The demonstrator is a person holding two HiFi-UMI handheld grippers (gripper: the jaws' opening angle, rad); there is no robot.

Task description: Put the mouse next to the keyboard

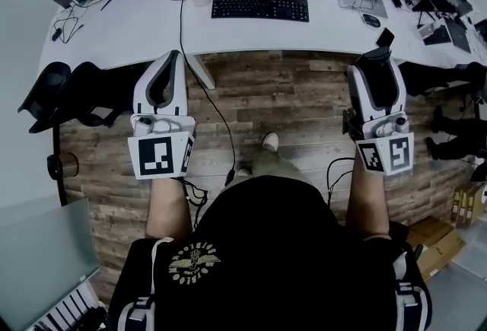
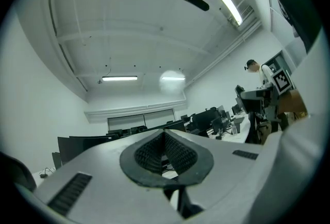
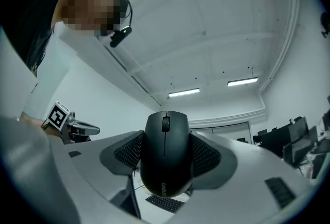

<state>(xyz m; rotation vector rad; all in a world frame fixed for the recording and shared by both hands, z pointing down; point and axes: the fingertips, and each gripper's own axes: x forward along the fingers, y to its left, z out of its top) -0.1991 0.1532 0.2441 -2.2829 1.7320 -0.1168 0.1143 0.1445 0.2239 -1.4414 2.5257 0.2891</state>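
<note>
Left gripper (image 2: 164,152) pinched; right gripper (image 3: 166,160) round mouse (image 3: 165,140)

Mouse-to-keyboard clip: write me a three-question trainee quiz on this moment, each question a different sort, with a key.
1. Multiple choice: what grips the mouse? A) the left gripper B) the right gripper C) neither.
2. True or false: the left gripper's jaws stand wide apart.
3. Fill in: the keyboard lies on the white ____.
Key: 1 B; 2 false, they are together with nothing between them; 3 desk.
</note>
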